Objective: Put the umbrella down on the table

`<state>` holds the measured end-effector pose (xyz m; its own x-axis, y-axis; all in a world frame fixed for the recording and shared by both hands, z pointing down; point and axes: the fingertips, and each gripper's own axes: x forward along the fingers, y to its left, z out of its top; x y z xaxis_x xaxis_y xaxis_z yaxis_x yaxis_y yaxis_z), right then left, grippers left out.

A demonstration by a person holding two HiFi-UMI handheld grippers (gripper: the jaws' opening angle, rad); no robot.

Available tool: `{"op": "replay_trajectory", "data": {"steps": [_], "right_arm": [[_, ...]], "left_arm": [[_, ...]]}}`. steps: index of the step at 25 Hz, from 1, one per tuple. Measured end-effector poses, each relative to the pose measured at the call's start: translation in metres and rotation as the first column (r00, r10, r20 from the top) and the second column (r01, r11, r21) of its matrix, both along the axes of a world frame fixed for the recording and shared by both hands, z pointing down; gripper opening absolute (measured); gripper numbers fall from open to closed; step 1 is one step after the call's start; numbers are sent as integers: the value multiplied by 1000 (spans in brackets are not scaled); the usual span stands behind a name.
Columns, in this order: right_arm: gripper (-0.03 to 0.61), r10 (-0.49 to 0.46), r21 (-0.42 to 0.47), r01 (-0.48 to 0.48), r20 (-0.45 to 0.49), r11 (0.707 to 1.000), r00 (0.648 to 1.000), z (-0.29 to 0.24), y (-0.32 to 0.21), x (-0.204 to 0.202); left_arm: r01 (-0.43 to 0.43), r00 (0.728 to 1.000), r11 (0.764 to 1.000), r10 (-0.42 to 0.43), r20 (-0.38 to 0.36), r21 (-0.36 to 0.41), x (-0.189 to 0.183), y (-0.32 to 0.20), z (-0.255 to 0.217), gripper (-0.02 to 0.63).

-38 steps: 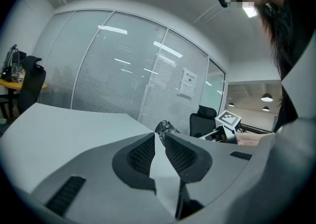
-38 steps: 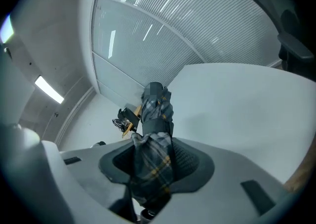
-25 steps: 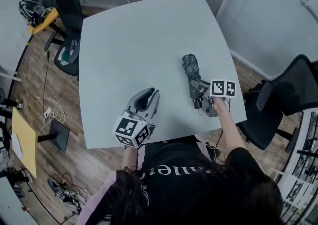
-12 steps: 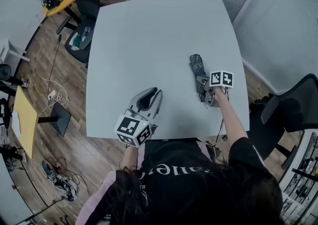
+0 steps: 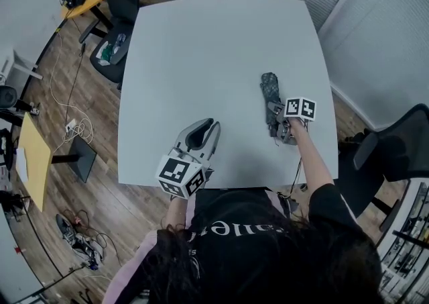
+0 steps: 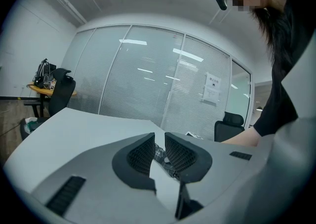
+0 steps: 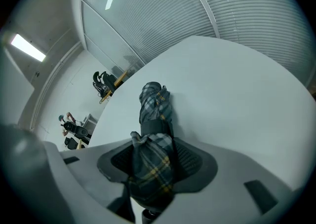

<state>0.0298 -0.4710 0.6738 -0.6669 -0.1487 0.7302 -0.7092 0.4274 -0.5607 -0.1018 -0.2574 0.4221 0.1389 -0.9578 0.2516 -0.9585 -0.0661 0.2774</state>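
Near the tabletop's (image 5: 201, 61) right edge the folded umbrella (image 5: 270, 88) lies flat, so the setting-down looks done. The right tongs (image 5: 274, 116) have just been opening, fabric touching both pads; full release remains. The left tongs (image 5: 208, 125), at the tabletop's near edge, stand slightly apart, empty.

Your black short-sleeved T-shirt (image 5: 231, 212), pale lettering across chest; long dark hair (image 5: 281, 266). Your grey plastic left gripper (image 5: 209, 126) and right gripper (image 5: 273, 111): black ribbed pads (image 6: 140, 156), white marker cubes (image 5: 179, 175).
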Motion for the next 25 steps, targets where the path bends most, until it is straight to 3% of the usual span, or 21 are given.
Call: {"op": "replay_trajectory", "data": {"steps": [5,16,25], "right_arm": [[256,14,62,-14,-1,998,1000,-6,-1,-2],[256,-22,195,7,74,981,997,-67,13,3],[247,-104,297,43,192,954,976,-129,66,-9]], "left_arm": [[-20,1000,1000,20,-6,2,-3,0,1,80],[-59,998,998,59,-21,-3,-5,6,4,80],[-92,995,996,92,-32,-1,-7,17,6,80]]}}
